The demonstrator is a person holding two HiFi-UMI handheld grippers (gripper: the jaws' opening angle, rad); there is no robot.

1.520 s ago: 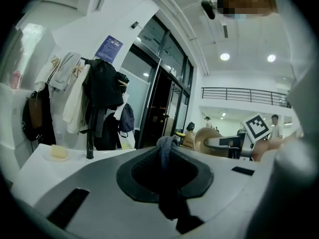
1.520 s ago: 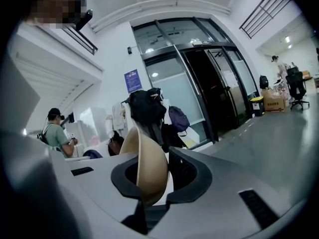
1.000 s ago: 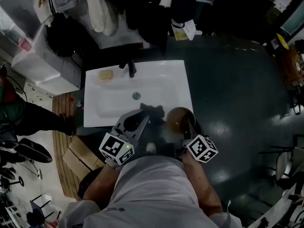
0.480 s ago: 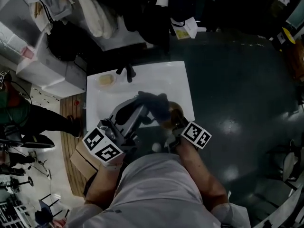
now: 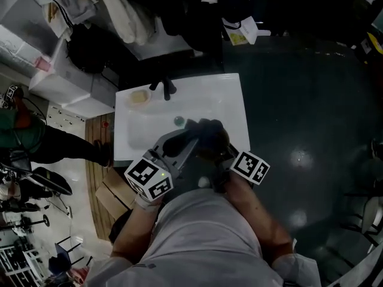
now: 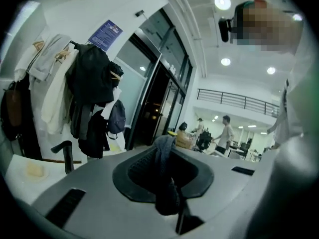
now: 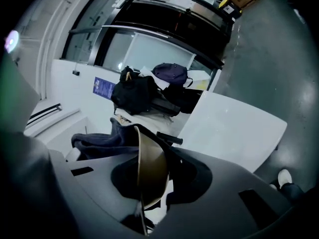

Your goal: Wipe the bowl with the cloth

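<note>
— How many of each?
— One bowl point(image 7: 149, 171), one cloth point(image 5: 206, 133), two grippers. The left gripper point(image 5: 192, 139) has its jaws almost together, pinching the dark cloth. The right gripper point(image 5: 222, 155) is clamped on the bowl's rim.
— Where are they?
— Over the near right corner of the single white sink point(image 5: 230, 97). The cloth lies against the bowl and hides it from above.
— Anything around?
— One tap point(image 5: 167, 88) and one soap point(image 5: 139, 97) at the sink's back edge, with coats point(image 6: 92, 78) hanging behind.
</note>
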